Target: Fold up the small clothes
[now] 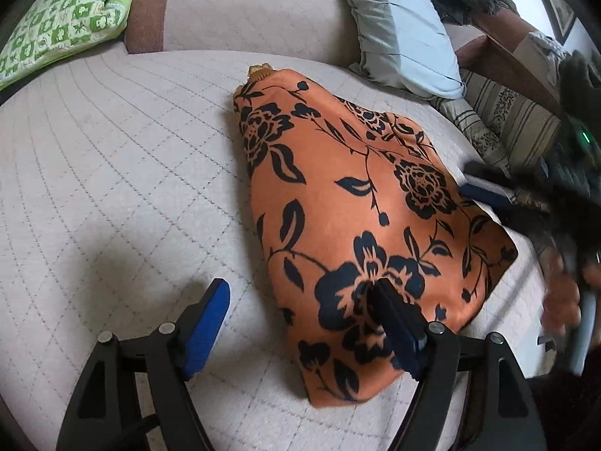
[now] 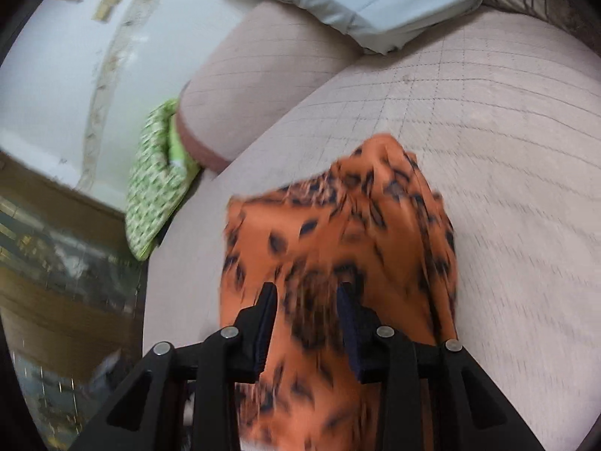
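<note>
An orange garment (image 1: 338,195) with a black flower print lies folded on the quilted beige mattress (image 1: 112,169). My left gripper (image 1: 300,300) is open wide at the garment's near end. One blue pad hangs over the bare mattress and the other over the cloth, and nothing is pinched. At the garment's right edge my right gripper (image 1: 484,191) shows as a blur, with a hand behind it. The right wrist view is smeared. There my right gripper (image 2: 306,297) hangs over the garment (image 2: 338,225) with its jaws partly apart, and the cloth shows in the gap.
A beige bolster (image 1: 244,7) runs along the back. Beside it are a green patterned cushion (image 1: 64,22), a pale blue pillow (image 1: 402,26) and a striped cushion (image 1: 518,120). In the right wrist view the mattress edge drops to the floor (image 2: 56,282) on the left.
</note>
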{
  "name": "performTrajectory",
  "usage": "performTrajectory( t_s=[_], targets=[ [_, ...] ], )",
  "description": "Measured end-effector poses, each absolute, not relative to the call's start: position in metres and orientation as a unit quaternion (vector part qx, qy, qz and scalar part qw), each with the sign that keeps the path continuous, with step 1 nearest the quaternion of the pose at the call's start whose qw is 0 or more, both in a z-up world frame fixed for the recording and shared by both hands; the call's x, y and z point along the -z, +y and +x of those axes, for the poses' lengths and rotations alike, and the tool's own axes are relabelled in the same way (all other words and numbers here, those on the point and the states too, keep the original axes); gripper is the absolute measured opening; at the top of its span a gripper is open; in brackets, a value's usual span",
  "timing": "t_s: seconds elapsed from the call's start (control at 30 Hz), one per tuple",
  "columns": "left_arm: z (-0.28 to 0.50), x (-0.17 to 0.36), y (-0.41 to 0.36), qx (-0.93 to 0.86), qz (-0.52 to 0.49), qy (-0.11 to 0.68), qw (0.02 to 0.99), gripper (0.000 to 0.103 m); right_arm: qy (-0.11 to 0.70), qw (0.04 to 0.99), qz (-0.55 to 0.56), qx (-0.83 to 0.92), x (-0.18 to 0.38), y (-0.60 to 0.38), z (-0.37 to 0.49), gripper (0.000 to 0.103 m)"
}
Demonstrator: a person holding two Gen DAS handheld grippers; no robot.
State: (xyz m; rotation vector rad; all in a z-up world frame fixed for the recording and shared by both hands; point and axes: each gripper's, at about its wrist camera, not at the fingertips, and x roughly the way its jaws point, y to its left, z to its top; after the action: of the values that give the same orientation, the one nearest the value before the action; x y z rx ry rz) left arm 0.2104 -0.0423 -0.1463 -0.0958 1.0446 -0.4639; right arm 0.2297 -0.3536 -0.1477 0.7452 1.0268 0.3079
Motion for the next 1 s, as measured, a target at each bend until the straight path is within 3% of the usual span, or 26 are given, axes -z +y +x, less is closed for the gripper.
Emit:
performTrajectory(
  t_s=[0.2,0.3,0.57,0.8,1.0],
  targets=[
    [0.203,0.165,-0.046,0.226,-0.015,0.516,0.826,0.082,0.505,0.785,0.335,-0.132,0.189,-0.361,0.175,0.037],
    [0.200,0.158,-0.048,0.223,-0.002,0.504,0.834,0.082,0.526,0.777,0.326,-0.116,0.176,-0.360,0.186,0.037],
    [0.205,0.157,-0.038,0.225,-0.034,0.512,0.828,0.082,0.499,0.782,0.313,-0.201,0.129,-0.291,0.289,0.038],
    [0.212,0.163,-0.035,0.236,-0.047,0.520,0.819,0.082,0.564,0.724,0.317,-0.239,0.183,-0.216,0.388,0.039],
    [0.214,0.164,-0.036,0.236,-0.042,0.521,0.819,0.083,0.542,0.717,0.382,-0.213,0.211,-0.220,0.408,0.036]
  ],
)
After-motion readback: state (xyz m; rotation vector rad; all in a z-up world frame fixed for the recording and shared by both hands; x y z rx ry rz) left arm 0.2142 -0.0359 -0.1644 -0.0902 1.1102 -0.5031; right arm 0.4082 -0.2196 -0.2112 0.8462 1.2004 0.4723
